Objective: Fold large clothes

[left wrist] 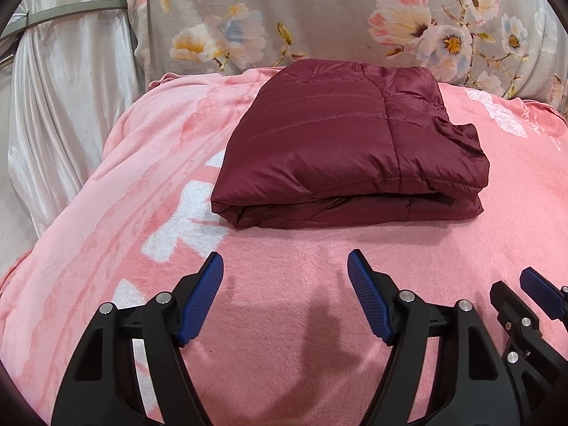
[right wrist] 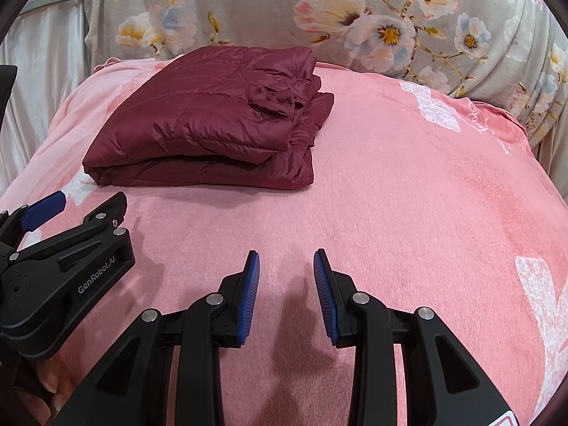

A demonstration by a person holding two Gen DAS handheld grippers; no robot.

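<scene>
"GenRobot.AI" is read on the released left gripper (right wrist: 76, 209); the right gripper (right wrist: 287, 259) is likewise parted, empty; the folded maroon quilted jacket (right wrist: 213, 117) lies apart; the pink fleece blanket's (right wrist: 408, 184) white lettering seems illegible.

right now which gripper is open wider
The left gripper: its fingers stand far apart, while the right gripper shows a narrower gap. Neither holds anything.

Right hand-held gripper (left wrist: 532, 284) cut by frame edge in left view; jacket (left wrist: 348, 149) inner folds hidden.
</scene>
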